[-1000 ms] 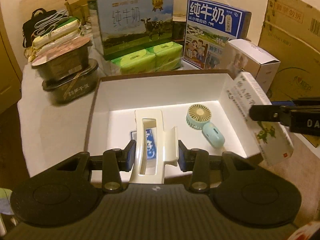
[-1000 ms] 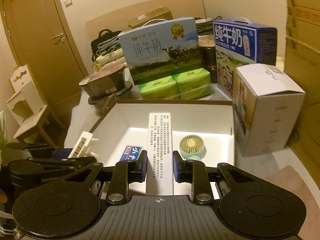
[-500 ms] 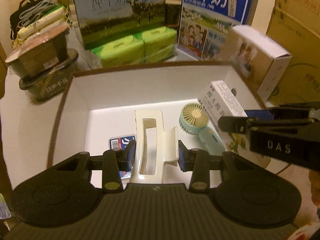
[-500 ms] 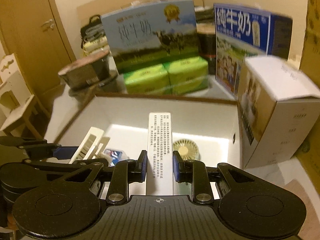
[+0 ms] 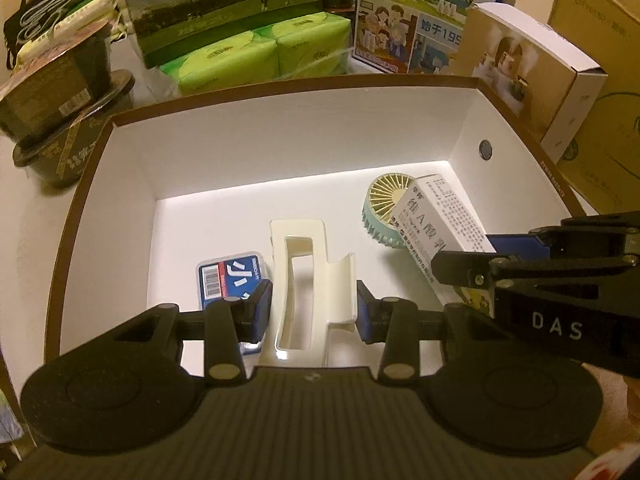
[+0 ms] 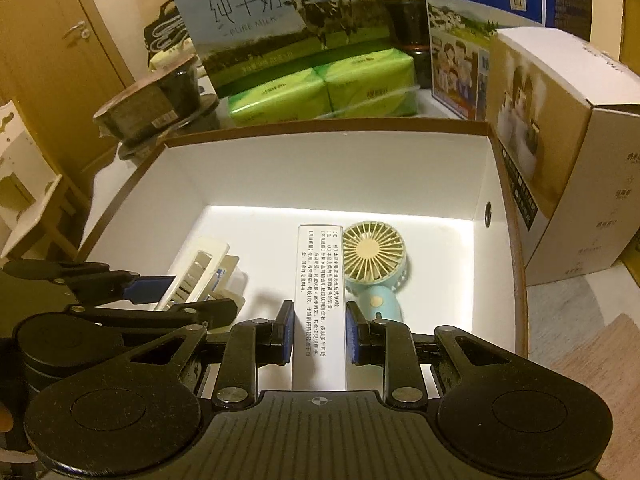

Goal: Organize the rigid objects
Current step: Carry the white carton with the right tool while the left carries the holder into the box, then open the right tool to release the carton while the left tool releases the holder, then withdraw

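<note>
My left gripper (image 5: 314, 312) is shut on a cream plastic clip (image 5: 308, 280) and holds it low inside the white storage box (image 5: 280, 152), above a small blue-and-white case (image 5: 228, 276). My right gripper (image 6: 319, 338) is shut on a long white printed carton (image 6: 320, 292) and holds it inside the same box, just left of a small teal hand fan (image 6: 376, 264). The carton (image 5: 440, 220) and the fan (image 5: 384, 208) also show in the left wrist view. The left gripper and clip (image 6: 200, 276) show at the left of the right wrist view.
Behind the box stand two milk cartons (image 6: 288, 20) (image 6: 480, 8) and green tissue packs (image 6: 320, 88). A white product box (image 6: 560, 140) stands at the right. Dark bowls (image 5: 56, 112) stack at the left. Cardboard boxes (image 5: 600, 80) lie far right.
Both grippers have moved forward and down into the white box with their objects. The carton now sits beside the fan and the clip sits over the blue case.
</note>
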`<state>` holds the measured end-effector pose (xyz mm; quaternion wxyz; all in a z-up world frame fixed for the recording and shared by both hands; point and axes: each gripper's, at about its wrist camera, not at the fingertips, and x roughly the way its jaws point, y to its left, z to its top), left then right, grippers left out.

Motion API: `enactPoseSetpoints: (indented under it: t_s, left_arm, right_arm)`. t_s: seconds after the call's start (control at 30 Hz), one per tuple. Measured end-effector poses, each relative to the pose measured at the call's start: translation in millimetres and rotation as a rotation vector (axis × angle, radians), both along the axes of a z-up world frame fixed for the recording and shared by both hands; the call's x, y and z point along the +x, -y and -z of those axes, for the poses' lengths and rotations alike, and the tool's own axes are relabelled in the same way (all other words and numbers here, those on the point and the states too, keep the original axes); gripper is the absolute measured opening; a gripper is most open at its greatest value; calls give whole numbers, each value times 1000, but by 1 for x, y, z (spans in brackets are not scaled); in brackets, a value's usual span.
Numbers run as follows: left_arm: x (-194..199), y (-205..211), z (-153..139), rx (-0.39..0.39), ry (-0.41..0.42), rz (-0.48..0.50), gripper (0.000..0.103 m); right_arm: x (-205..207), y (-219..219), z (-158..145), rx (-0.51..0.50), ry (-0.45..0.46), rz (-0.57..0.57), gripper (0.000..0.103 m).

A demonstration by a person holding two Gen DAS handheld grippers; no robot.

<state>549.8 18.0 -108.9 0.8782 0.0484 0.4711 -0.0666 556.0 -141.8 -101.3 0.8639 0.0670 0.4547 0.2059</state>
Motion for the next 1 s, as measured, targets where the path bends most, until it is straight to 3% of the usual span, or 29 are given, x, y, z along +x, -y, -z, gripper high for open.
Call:
enactPoseSetpoints:
  t_s: [0.07, 0.6, 0.77, 1.0]
  left_arm:
    - [-1, 2, 0, 22, 21, 7, 48]
    - [-9, -21, -11, 32, 43, -28, 54]
    - [-24, -29, -19, 33, 65, -36, 58]
    - [-50, -39, -36, -12, 95, -55, 63]
  right_arm:
    - [0, -1, 2, 5, -6, 2, 26]
    - [-1, -4, -3, 18, 29, -1, 27]
    - [-10, -1, -11, 19, 47, 9, 50]
    - [-36, 4, -21, -1, 87, 21, 59]
